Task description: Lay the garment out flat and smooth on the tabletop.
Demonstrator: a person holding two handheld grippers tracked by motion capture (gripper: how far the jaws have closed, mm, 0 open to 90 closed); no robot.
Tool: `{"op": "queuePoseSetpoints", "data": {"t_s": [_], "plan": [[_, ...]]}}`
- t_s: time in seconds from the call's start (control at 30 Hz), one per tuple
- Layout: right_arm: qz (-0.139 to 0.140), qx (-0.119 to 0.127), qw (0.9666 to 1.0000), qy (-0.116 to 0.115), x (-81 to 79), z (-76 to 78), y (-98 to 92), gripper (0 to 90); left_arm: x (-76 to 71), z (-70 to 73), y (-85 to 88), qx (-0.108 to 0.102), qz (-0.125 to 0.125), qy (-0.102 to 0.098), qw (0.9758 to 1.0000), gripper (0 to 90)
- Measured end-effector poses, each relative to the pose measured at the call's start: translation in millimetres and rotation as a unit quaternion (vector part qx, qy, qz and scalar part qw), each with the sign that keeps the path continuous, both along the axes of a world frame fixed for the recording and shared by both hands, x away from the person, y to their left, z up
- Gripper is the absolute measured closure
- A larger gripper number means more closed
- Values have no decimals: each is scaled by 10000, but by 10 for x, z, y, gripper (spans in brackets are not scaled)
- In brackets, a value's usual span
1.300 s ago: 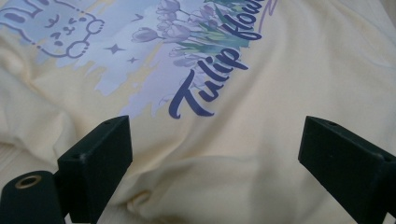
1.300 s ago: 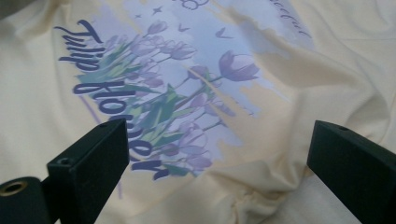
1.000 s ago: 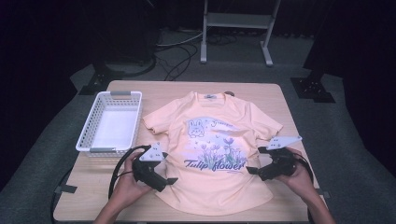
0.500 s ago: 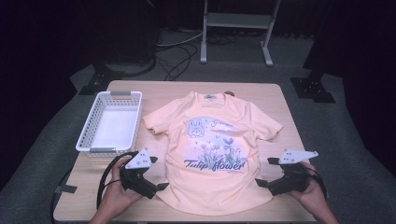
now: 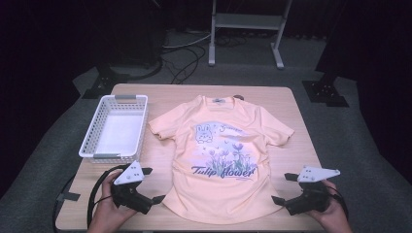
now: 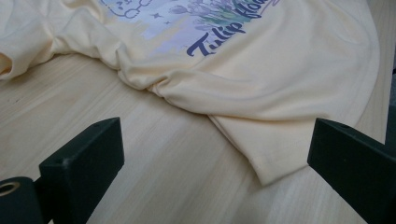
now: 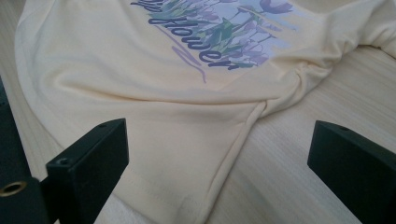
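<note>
My left gripper and my right gripper both sit with jaws spread wide and nothing in them, each just off a bottom corner of the pale yellow T-shirt, which lies flat, front up, in the middle of the wooden table. The hem reaches close to the near table edge, bare wood lies open along both sides of the shirt, and the white basket stands at the left. The print reads "Tulip flower" under a rabbit and tulips.
</note>
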State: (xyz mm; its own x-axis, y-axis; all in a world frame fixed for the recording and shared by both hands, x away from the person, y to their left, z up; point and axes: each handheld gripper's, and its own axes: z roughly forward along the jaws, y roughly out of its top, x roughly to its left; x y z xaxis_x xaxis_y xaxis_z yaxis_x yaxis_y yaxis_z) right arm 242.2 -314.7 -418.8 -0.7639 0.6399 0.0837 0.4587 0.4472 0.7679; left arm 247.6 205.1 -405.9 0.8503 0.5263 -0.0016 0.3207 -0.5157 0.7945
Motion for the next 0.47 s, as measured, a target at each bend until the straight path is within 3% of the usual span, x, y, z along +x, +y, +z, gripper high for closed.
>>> {"op": "queuePoseSetpoints", "data": {"t_s": [0.47], "plan": [[-184, 4, 9998, 15, -197, -33, -199, 51, -138, -31, 121, -180, 136, -29, 9997, 35]]}}
